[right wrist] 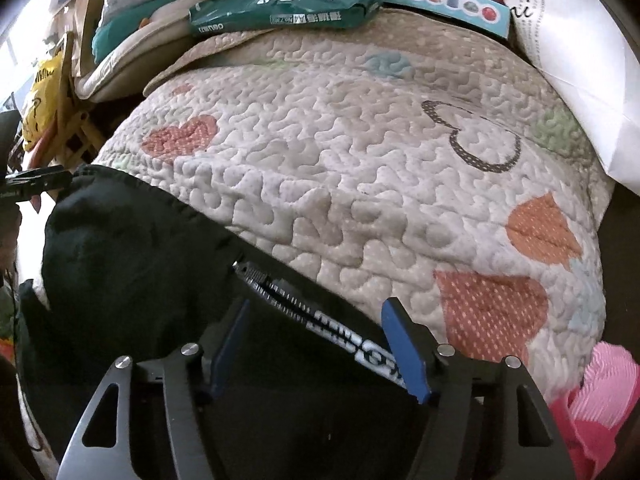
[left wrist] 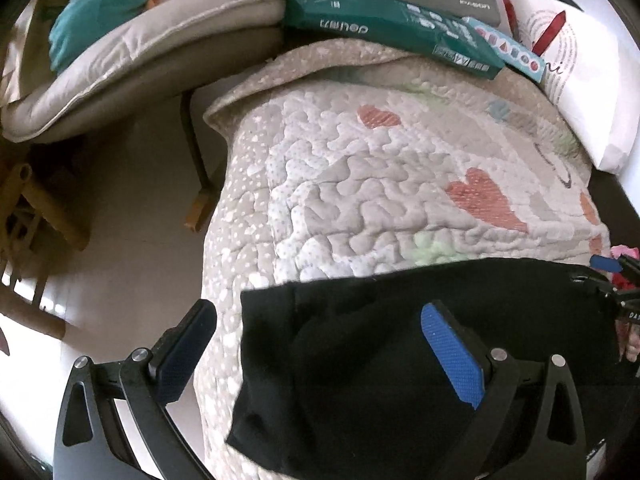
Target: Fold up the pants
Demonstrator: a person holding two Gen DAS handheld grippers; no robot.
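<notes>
Now, both jaws wide and empty: left gripper over pants corner on quilt, right gripper astride waistband; likely risk: pinching quilt too, dragging it.

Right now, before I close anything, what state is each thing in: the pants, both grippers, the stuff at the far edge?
black pants: lying on the quilt, not yet neatly folded
waistband: between the right gripper's jaws, not pinched
left gripper: open, astride the pants' corner
right gripper: open
green pack: lying flat, closed
</notes>
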